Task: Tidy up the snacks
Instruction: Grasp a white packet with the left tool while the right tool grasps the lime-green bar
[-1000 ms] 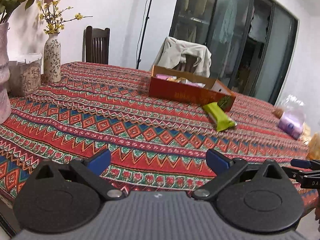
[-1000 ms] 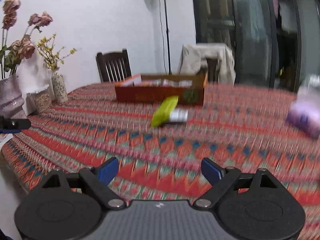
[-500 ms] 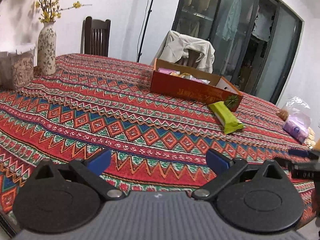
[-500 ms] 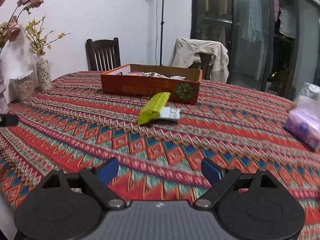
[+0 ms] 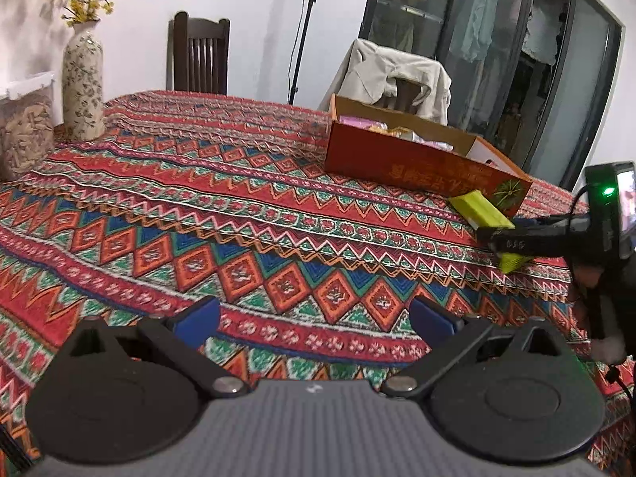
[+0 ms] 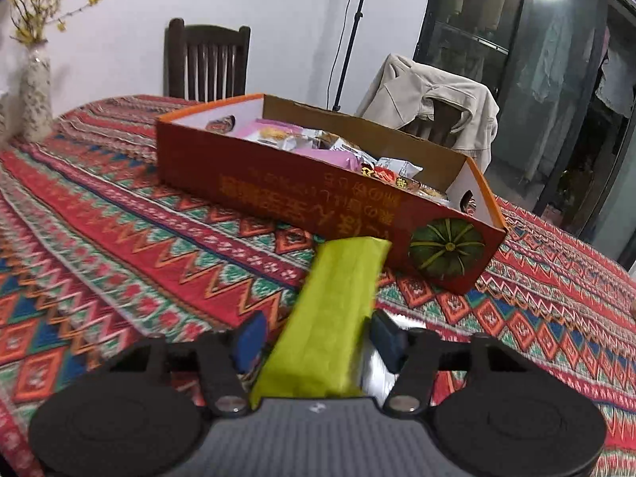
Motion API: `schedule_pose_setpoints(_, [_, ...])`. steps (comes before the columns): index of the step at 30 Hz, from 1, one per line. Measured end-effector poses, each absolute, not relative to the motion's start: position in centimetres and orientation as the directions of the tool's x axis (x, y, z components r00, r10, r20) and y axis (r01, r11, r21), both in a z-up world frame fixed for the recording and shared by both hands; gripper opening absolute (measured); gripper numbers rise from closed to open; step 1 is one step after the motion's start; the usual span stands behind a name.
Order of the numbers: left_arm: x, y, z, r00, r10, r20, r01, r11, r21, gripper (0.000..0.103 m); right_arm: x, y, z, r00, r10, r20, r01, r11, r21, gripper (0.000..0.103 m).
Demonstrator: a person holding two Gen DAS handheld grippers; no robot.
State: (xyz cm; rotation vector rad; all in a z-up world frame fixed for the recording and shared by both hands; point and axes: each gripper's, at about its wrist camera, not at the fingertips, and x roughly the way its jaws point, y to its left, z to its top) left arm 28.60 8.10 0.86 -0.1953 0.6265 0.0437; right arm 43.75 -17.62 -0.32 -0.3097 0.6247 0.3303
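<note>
A green snack bar [image 6: 330, 318] lies on the patterned tablecloth, its far end against the orange-red cardboard box [image 6: 302, 194], which holds several wrapped snacks. A white packet [image 6: 373, 373] peeks out beside the bar. My right gripper [image 6: 318, 338] straddles the bar and its jaws are closing. Thin gaps still show between the blue pads [image 6: 250, 338] and the wrapper. The left wrist view shows the same bar [image 5: 481, 210], box [image 5: 417, 167] and right gripper [image 5: 505, 234] at the right. My left gripper [image 5: 314, 318] is open with nothing between its fingers, low over the cloth.
A patterned vase [image 5: 82, 83] with yellow flowers and a clear container [image 5: 26, 127] stand at the table's far left. A dark wooden chair [image 5: 200, 55] and a chair draped with a beige jacket [image 5: 393, 75] stand behind the table. Glass doors lie beyond.
My right gripper swept forward to the green bar and its jaws narrowed around it. The left gripper drifted forward and lower over the cloth, staying open.
</note>
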Motion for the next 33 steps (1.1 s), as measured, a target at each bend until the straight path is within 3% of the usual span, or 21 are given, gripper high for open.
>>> schedule_pose_setpoints(2, [29.8, 7.4, 0.8, 0.801, -0.03, -0.598, -0.09, 0.981, -0.17, 0.103, 43.8, -18.1, 0.1, 0.766, 0.229, -0.6, -0.394, 0.906, -0.156, 0.034])
schedule_pose_setpoints(7, [34.0, 2.6, 1.3, 0.786, -0.137, -0.603, 0.018, 0.98, -0.199, 0.103, 41.5, -23.0, 3.0, 0.815, 0.274, -0.51, -0.363, 0.928, -0.081, 0.031])
schedule_pose_setpoints(8, [34.9, 1.3, 1.5, 0.782, -0.155, -0.603, 0.036, 0.978, -0.205, 0.103, 41.1, -24.6, 3.4, 0.817, 0.282, -0.503, -0.353, 0.934, -0.051, 0.013])
schedule_pose_setpoints(9, [36.0, -0.2, 1.6, 0.777, -0.179, -0.604, 0.06, 0.975, -0.213, 0.103, 40.8, -26.4, 3.7, 0.819, 0.282, -0.5, -0.338, 0.941, -0.023, 0.003])
schedule_pose_setpoints(12, [39.2, -4.9, 1.6, 0.76, -0.247, -0.601, 0.13, 0.964, -0.232, 0.103, 40.0, -31.3, 3.7, 0.834, 0.24, -0.497, -0.267, 0.963, 0.017, 0.006])
schedule_pose_setpoints(15, [42.1, -9.8, 0.7, 0.743, -0.257, -0.618, 0.191, 0.966, -0.172, 0.102, 39.8, -34.9, 2.4, 0.822, 0.218, -0.526, -0.222, 0.973, 0.057, 0.007])
schedule_pose_setpoints(18, [44.4, -12.8, -0.7, 0.73, -0.222, -0.647, 0.203, 0.974, -0.105, 0.095, 39.6, -36.8, 1.2, 0.808, 0.262, -0.528, -0.226, 0.965, 0.133, 0.019])
schedule_pose_setpoints(22, [46.7, -14.2, -1.5, 0.727, -0.183, -0.662, 0.152, 0.983, -0.105, 0.088, 39.8, -36.1, 0.8, 0.778, 0.359, -0.516, -0.32, 0.933, 0.167, 0.045])
schedule_pose_setpoints(29, [47.6, -15.9, -1.8, 0.737, -0.169, -0.654, 0.151, 0.985, -0.084, 0.087, 40.4, -34.9, -0.7, 0.756, 0.394, -0.522, -0.355, 0.918, 0.179, 0.045])
schedule_pose_setpoints(30, [47.6, -16.1, -1.9, 0.744, -0.163, -0.648, 0.151, 0.986, -0.074, 0.079, 40.3, -34.9, -0.7, 0.758, 0.39, -0.523, -0.354, 0.919, 0.173, 0.046])
schedule_pose_setpoints(31, [47.7, -16.4, -2.0, 0.753, -0.15, -0.64, 0.152, 0.987, -0.052, 0.063, 40.3, -34.9, -0.7, 0.761, 0.385, -0.521, -0.352, 0.921, 0.167, 0.046])
schedule_pose_setpoints(32, [47.6, -16.7, -2.0, 0.761, -0.138, -0.633, 0.155, 0.988, -0.029, 0.054, 40.2, -34.9, -0.8, 0.763, 0.382, -0.522, -0.349, 0.922, 0.166, 0.046])
schedule_pose_setpoints(33, [47.5, -16.8, -2.0, 0.766, -0.132, -0.629, 0.165, 0.986, -0.007, 0.05, 40.2, -34.9, -0.9, 0.762, 0.383, -0.523, -0.348, 0.922, 0.167, 0.046])
